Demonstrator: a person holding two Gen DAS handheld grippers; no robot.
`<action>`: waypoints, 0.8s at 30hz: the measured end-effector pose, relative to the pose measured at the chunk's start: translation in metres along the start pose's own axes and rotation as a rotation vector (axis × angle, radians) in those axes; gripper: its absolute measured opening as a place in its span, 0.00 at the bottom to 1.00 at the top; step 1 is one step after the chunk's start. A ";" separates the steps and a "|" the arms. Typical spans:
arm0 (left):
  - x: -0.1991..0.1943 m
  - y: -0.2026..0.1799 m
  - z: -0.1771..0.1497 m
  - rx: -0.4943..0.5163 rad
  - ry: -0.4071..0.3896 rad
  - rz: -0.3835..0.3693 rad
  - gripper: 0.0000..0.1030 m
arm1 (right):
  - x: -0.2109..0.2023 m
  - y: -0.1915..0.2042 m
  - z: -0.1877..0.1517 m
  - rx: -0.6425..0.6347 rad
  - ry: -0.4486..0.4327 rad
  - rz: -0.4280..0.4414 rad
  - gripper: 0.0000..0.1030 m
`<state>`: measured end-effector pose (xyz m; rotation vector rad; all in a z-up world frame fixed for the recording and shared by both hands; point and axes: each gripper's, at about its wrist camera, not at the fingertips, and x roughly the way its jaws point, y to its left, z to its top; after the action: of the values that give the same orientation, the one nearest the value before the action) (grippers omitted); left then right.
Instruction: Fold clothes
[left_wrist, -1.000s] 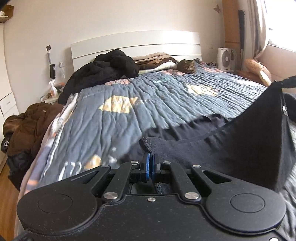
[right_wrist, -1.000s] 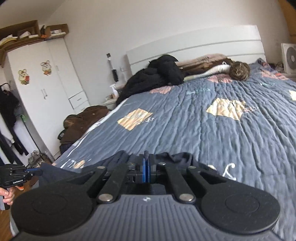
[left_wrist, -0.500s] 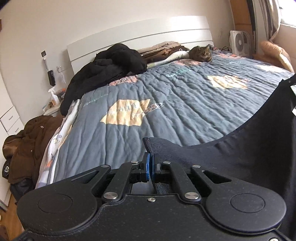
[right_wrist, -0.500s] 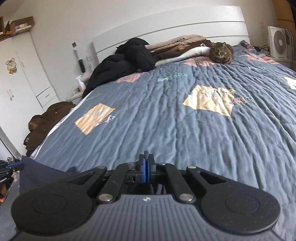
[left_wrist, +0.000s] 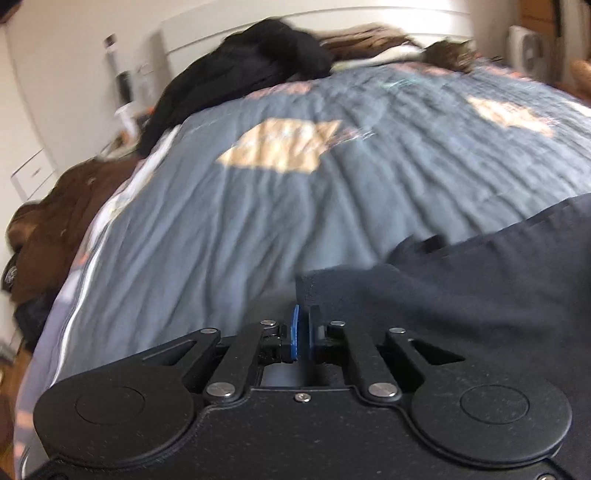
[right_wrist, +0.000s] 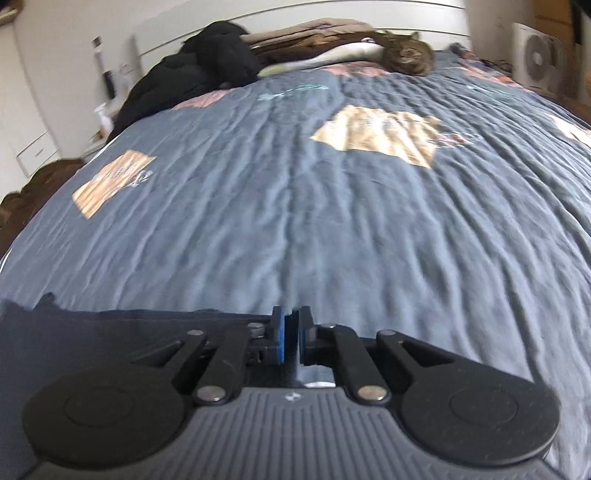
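A bedroom: a wide bed under a grey-blue quilt (right_wrist: 295, 206) with tan patches fills both views; a white headboard (right_wrist: 332, 14) stands at its far end.

Left gripper (left_wrist: 303, 334): jaws opening, a narrow gap showing between the blue pads. The corner of a dark garment (left_wrist: 461, 280) sits just ahead of the pad tips; the view is blurred, so it appears the cloth is no longer pressed. The garment spreads to the right of this gripper across the near end of the quilt.

Right gripper (right_wrist: 291, 339): jaws opening, a clear gap between the pads, with the garment's edge (right_wrist: 110, 332) lying flat on the quilt below and to its left.

Farther up the quilt, toward the headboard, lie a heap of black clothing (right_wrist: 192, 74), folded brown and beige blankets (right_wrist: 314, 33) and a tabby cat (right_wrist: 406, 55). Beside the quilt's left edge sits a brown coat (left_wrist: 55, 221). No containers with contents can be made out.
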<state>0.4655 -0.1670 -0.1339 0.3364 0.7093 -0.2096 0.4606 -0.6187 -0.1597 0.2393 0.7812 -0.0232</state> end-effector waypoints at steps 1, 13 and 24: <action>-0.005 0.005 -0.003 -0.001 -0.005 0.017 0.10 | -0.003 -0.003 0.001 0.006 -0.002 -0.013 0.06; -0.172 0.003 -0.123 -0.079 -0.036 -0.206 0.46 | -0.171 0.009 -0.104 -0.026 -0.032 0.048 0.26; -0.185 -0.035 -0.173 -0.108 0.020 -0.191 0.46 | -0.210 0.016 -0.194 -0.019 0.024 -0.036 0.35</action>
<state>0.2139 -0.1219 -0.1413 0.1680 0.7694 -0.3480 0.1782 -0.5739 -0.1416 0.2074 0.8096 -0.0469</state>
